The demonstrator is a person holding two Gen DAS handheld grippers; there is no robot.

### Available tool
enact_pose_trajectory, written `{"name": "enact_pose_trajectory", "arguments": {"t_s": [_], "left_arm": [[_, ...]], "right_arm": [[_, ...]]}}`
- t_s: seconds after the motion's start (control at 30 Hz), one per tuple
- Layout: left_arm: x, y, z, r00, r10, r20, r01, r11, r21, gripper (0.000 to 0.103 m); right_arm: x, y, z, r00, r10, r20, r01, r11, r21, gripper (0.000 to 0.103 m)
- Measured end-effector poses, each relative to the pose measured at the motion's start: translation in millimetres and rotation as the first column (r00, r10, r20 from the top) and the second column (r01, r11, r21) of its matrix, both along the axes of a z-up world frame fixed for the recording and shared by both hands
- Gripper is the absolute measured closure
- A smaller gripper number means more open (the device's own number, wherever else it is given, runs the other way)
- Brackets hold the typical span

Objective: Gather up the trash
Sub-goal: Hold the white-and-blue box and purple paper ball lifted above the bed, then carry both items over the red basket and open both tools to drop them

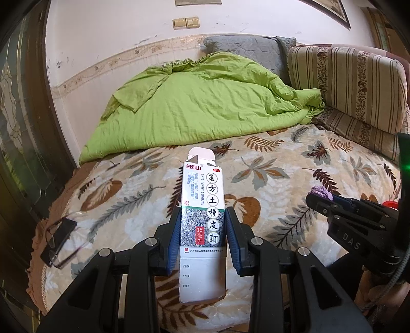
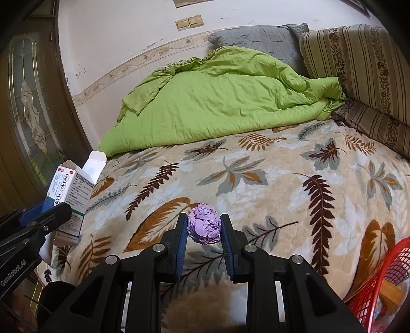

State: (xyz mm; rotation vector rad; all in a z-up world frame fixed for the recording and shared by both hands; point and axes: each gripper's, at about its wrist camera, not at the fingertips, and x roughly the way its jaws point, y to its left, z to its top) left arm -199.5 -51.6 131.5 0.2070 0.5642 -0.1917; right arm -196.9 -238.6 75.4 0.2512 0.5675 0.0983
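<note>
Wall [image 1: 107,33]: white, scuffed, with a patterned border strip along it.
Switches [image 1: 185,22]: two beige plates high on the wall.
Door [image 2: 28,107]: dark wood at the left, with leaded glass panel.
Bed [image 2: 269,184]: covered by a cream blanket printed with brown and grey leaves.
Quilt [image 1: 200,107]: green, rumpled, heaped at the bed's far edge against the wall.
Pillow [image 1: 246,47]: grey, quilted, behind the quilt.
Cushions [image 1: 353,84]: striped, floral bands, at the bed's right edge.
Light: daylight, soft.
</note>
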Motion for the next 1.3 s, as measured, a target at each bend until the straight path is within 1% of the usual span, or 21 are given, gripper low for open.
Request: {"name": "enact_pose_trajectory", "arguments": {"t_s": [0.07, 0.27, 0.57, 0.7, 0.8, 0.9, 1.07, 1.17, 1.27, 1.3], "left_arm": [[2.5, -0.6, -4.3, 1.0, 0.002, -0.011, -0.002, 1.0, 0.002, 0.071], [13.9, -6.6, -18.0, 0.999, 0.0, -0.048, 0.0, 1.0, 0.019, 0.071], [42.7, -9.9, -38.6, 0.992, 0.006, -0.128, -0.005, 1.0, 0.004, 0.071], [55.3, -15.5, -47.0, 0.989, 0.004, -0.147, -0.003, 1.0, 0.003, 0.071], [61.1, -18.4, -52.2, 0.986, -0.003, -0.165, 0.003, 1.0, 0.002, 0.071], [62.6, -23.1, -54.6, 0.985, -0.02, -0.174, 0.021, 1.0, 0.002, 0.071], [57.2, -35.5, -45.7, 0.984, -0.082, -0.16, 0.082, 0.997, -0.007, 0.071], [51.9, -46.6, -34.0, 0.981, -0.137, -0.134, 0.136, 0.991, -0.018, 0.071], [42.5, -65.7, -19.1, 0.966, -0.23, -0.115, 0.227, 0.973, -0.041, 0.071], [38.3, -74.8, -13.8, 0.956, -0.271, -0.109, 0.267, 0.962, -0.05, 0.071]], "right_arm": [[-0.2, -1.5, -0.2, 1.0, 0.002, 0.001, -0.002, 1.0, 0.003, 0.076], [6.0, -8.1, -4.2, 1.0, 0.014, -0.017, -0.013, 0.998, 0.068, 0.076], [15.6, -7.0, -8.7, 0.998, 0.064, -0.023, -0.061, 0.991, 0.115, 0.075], [22.5, -10.0, -10.2, 0.997, 0.07, -0.033, -0.065, 0.989, 0.13, 0.075], [21.5, -15.1, -10.5, 0.997, 0.065, -0.032, -0.059, 0.986, 0.158, 0.075], [17.4, -16.7, -8.8, 0.998, 0.058, -0.025, -0.053, 0.986, 0.16, 0.075], [8.0, -27.7, -3.2, 0.999, 0.037, -0.031, -0.031, 0.983, 0.179, 0.075], [-9.6, -50.8, 4.9, 0.999, -0.02, -0.04, 0.027, 0.983, 0.179, 0.075], [-33.3, -79.6, 16.2, 0.995, -0.095, -0.037, 0.1, 0.98, 0.172, 0.075], [-45.1, -92.6, 21.3, 0.99, -0.135, -0.035, 0.138, 0.977, 0.162, 0.075]]}}
